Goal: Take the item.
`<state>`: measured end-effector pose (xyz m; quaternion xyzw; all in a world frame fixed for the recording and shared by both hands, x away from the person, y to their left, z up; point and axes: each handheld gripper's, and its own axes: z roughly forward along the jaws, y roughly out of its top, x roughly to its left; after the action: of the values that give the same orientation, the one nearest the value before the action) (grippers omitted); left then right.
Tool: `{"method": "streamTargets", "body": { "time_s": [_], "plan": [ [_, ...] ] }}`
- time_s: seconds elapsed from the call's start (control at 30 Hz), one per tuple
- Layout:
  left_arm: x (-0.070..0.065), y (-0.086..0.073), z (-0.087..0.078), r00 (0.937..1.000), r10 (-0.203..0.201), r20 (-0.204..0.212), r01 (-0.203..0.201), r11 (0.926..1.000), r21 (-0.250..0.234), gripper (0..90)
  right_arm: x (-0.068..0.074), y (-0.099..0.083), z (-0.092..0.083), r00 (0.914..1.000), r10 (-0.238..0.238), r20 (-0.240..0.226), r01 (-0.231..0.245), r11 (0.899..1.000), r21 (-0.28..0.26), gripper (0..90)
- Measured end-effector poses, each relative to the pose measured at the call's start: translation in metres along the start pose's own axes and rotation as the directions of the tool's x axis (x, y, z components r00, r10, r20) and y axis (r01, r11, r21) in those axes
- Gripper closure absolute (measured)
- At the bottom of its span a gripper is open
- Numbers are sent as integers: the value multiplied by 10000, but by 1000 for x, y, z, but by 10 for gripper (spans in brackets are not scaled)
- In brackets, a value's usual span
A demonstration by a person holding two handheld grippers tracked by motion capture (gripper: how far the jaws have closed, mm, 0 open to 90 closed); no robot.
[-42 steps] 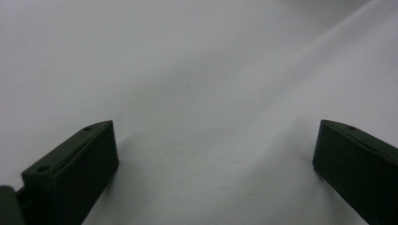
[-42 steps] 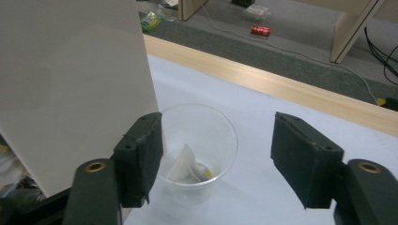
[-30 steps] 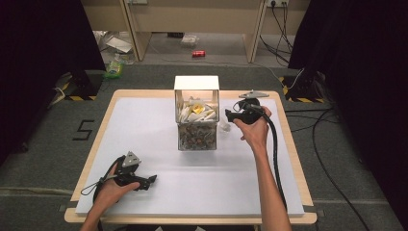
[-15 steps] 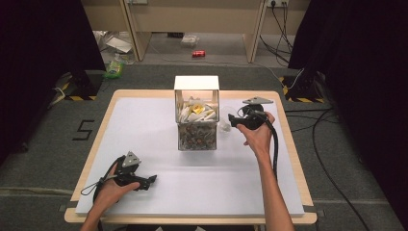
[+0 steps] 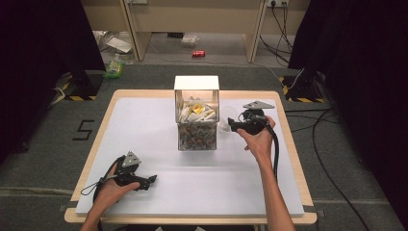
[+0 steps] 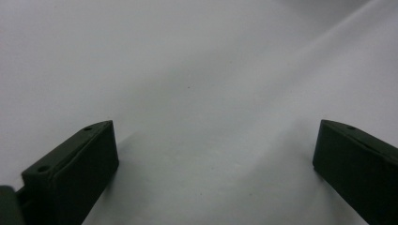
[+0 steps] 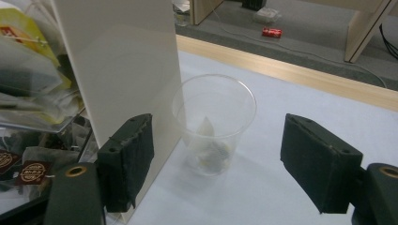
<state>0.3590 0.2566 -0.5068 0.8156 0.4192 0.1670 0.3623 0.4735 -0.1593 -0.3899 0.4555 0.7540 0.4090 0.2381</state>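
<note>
White covering lies over the wooden table (image 5: 293, 159), and behind it we see grey carpet with a red can (image 5: 198, 54) on the floor. At the middle of the table stands a box (image 5: 196, 126) with clear walls, full of tea bags (image 5: 195, 113) and small packets. Just beside its right wall stands a clear plastic cup (image 7: 214, 123) with one tea bag (image 7: 206, 143) inside. Our right gripper (image 7: 225, 164) is near this cup, jaws wide apart, and the cup is in front of them, not touched. Our left gripper (image 5: 144, 181) rests at the near left part of the table, well apart from the box, jaws also wide with nothing between.
</note>
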Motion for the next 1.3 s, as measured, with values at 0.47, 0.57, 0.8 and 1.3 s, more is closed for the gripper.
{"method": "streamTargets", "body": {
  "time_s": [0.47,0.57,0.8,1.3],
  "plan": [
    [0,0,0,10000,0,0,0,10000,-10,0,4,-16,-11,9999,-124,43,124,9999,-44,269],
    [0,0,0,10000,4,-1,-4,10000,-9,0,4,-19,-13,9999,-155,1,155,9998,-80,269],
    [0,0,0,10000,4,-2,-4,10000,-10,0,5,-27,-15,9999,-133,-43,133,9999,-110,269],
    [0,0,0,10000,16,2,-16,10000,-1,0,9,-49,-19,9998,-97,-184,96,9999,-29,269]
  ]
}}
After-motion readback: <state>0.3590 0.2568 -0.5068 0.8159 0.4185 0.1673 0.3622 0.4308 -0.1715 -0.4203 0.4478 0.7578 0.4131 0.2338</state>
